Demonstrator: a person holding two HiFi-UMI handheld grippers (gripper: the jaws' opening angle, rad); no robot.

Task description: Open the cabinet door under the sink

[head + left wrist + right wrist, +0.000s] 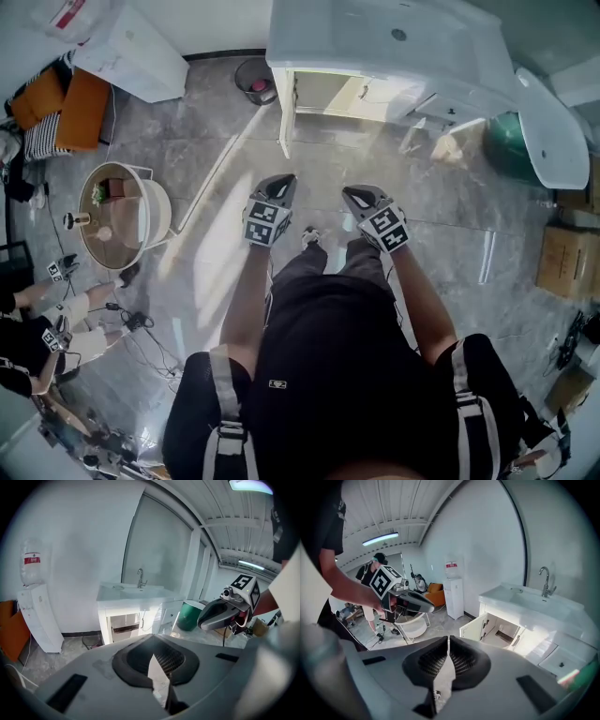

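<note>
The white sink cabinet stands against the far wall, a few steps ahead of me. Its doors stand open: in the right gripper view one door swings out to the left and the other door, with a bar handle, hangs ajar beside the dark opening. From the left gripper view the opening shows under the basin and tap. My left gripper and right gripper hang side by side over the floor, well short of the cabinet. Both are shut and hold nothing.
A small round bin sits left of the cabinet, beside a water dispenser. A green bin and cardboard boxes stand to the right. A round white side table, cables and a seated person are at the left.
</note>
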